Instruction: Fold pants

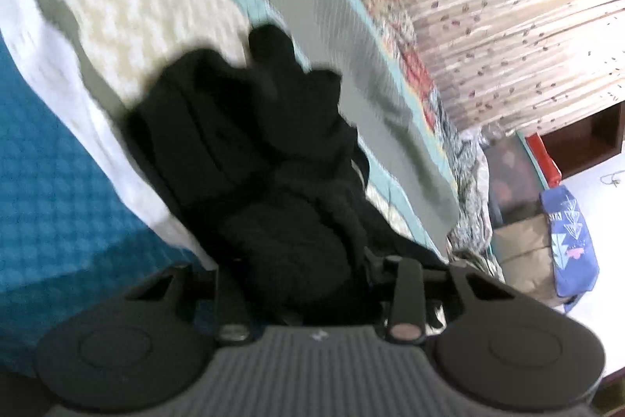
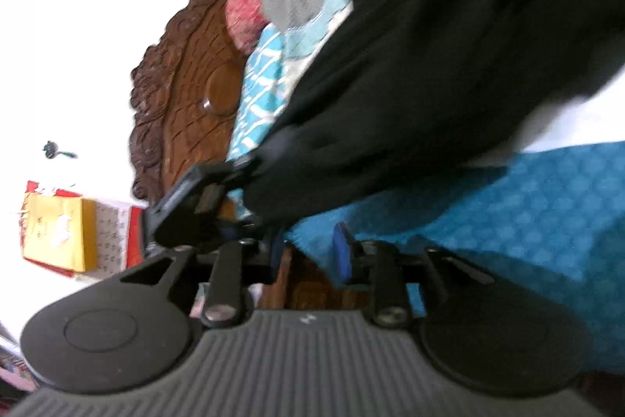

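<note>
Bedding covers the whole working surface: a teal waffle-textured spread [image 1: 47, 163] along the near edge of the bed, a white towel-like sheet [image 1: 129, 10] beyond it, a carved dark wooden headboard [image 2: 183, 85] at the far end. Black pants [image 1: 250, 151], soft, matte and bunched into thick rolls, lie heaped across the white sheet and over the teal spread. Cloth fills the left gripper [image 1: 304, 284], so it looks clamped on a thick wad; whether the right gripper [image 2: 297, 221] pinches the hem beside it, blur hides. My worry is that the heavy, limp fabric slides out of a shallow bite, or that a layer of bedding gets caught and dragged along too.
</note>
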### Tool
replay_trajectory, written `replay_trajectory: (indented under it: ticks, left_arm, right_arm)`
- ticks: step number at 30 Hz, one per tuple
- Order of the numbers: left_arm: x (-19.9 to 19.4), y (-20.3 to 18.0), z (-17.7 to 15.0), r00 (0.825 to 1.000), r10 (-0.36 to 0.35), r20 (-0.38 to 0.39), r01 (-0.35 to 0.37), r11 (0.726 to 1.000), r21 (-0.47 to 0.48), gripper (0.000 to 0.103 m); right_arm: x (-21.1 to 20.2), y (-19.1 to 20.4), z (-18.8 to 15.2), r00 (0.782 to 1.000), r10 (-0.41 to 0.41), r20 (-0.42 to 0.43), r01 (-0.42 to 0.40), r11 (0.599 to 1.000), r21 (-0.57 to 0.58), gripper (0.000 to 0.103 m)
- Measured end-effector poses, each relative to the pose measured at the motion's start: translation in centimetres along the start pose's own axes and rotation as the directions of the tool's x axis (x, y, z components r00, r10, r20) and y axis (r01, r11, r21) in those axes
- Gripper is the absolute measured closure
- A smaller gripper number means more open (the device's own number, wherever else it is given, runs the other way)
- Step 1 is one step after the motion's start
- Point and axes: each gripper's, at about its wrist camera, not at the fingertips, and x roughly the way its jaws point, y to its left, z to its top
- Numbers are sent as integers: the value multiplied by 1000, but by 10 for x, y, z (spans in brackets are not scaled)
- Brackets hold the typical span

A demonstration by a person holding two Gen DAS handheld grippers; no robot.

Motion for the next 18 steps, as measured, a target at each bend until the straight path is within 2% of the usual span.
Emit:
replay_trajectory:
  ticks: [2,4,6,8,10,13,15,17,18]
  left_arm:
    - [-25,1,10,999,4,55,-5,1000,13,68]
    - [-45,2,18,995,10,96,-12,1000,18,68]
    - [-60,4,24,992,13,123,-14,1000,9,68]
    - [-71,4,29,989,22,144,-23,1000,6,68]
    - [-77,1,31,986,35,164,-36,999,9,68]
    - [-84,1,36,984,33,174,-34,999,4,68]
    - [-88,0,40,984,34,177,-36,999,9,68]
    - [-92,-5,44,981,32,189,-37,999,22,68]
    - [-94,-9,46,980,31,197,-38,999,32,68]
  right_arm:
    - [-20,-7,2,997,-57,61,58,998,-7,68]
    - [-45,-16,5,983,-119,136,120,993,4,68]
    - [-76,-25,10,957,-183,227,178,983,41,67]
    - [-105,-31,13,913,-249,322,238,969,74,66]
    - [-136,-36,16,853,-319,414,301,947,110,60]
    - [-171,-36,23,730,-434,528,418,895,158,57]
    - [-189,-37,29,636,-499,588,483,852,201,54]
    - [-206,-43,34,553,-541,634,504,823,263,51]
    - [-213,-49,36,527,-553,646,501,816,289,49]
